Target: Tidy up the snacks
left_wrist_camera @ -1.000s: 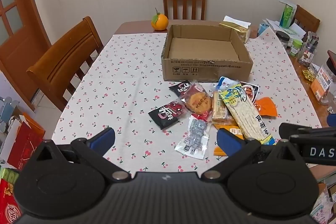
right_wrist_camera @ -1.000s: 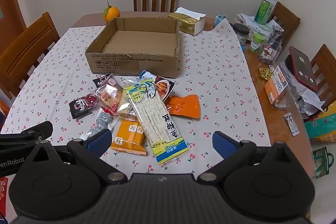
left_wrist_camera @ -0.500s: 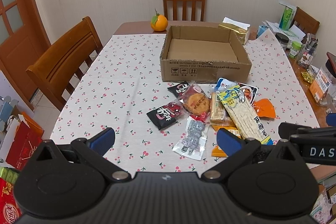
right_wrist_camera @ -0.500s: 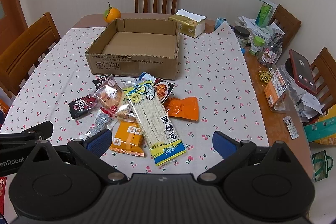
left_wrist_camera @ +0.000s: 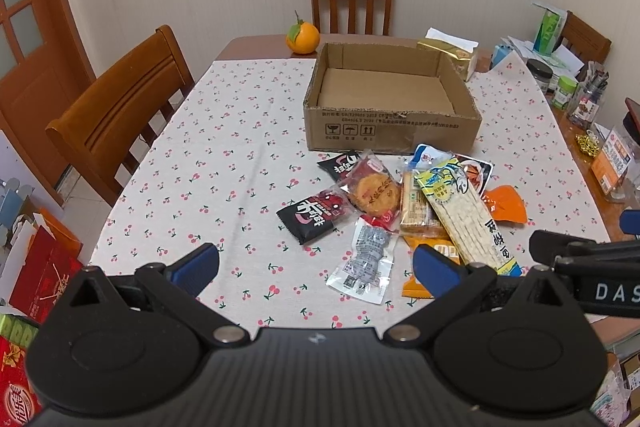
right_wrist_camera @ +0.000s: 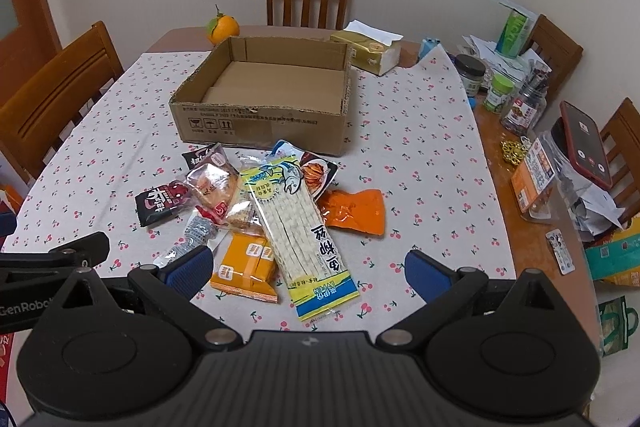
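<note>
Both views pulled back slightly; snack pile (right_wrist_camera: 264, 211) ahead of wide-spread jaws.

This is a home dining room. A wooden dining table (left_wrist_camera: 256, 45) wears a white cherry-print tablecloth (left_wrist_camera: 224, 131), with slatted wooden dining chairs (left_wrist_camera: 352, 1) drawn up around it against plain cream walls. A panelled wooden door with frosted glass panes (left_wrist_camera: 24, 27) stands at the left. Household clutter lines the table's right edge: a gold tissue box (right_wrist_camera: 370, 53), lidded jars (right_wrist_camera: 498, 93), loose papers (right_wrist_camera: 486, 47), and a leafy orange fruit (left_wrist_camera: 303, 37).
</note>
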Available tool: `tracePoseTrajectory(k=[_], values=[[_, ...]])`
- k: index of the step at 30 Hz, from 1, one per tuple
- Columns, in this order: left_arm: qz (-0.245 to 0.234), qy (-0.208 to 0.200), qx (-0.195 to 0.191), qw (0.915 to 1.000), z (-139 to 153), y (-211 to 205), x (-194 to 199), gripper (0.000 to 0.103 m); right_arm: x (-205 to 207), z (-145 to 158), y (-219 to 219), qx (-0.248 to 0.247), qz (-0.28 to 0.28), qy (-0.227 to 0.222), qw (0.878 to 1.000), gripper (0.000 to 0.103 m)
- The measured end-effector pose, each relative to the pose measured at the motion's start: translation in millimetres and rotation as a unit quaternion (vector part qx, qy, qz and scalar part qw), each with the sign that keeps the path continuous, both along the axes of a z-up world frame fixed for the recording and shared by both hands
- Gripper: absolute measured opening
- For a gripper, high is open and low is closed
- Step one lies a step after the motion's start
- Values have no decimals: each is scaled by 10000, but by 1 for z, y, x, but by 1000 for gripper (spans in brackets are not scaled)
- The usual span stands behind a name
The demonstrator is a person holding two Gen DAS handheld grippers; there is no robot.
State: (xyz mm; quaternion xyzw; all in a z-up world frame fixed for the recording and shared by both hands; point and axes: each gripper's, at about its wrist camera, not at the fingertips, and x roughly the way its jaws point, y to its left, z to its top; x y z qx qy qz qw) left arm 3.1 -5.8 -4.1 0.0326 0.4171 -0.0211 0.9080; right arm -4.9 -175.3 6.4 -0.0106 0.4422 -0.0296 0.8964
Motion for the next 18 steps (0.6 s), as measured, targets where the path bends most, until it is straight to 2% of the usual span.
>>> tracePoseTrajectory(k=[18], values=[[-276, 39, 26, 9996, -22, -9, 16, 102, 17, -14, -6, -67, 431, -180, 9989, 103]])
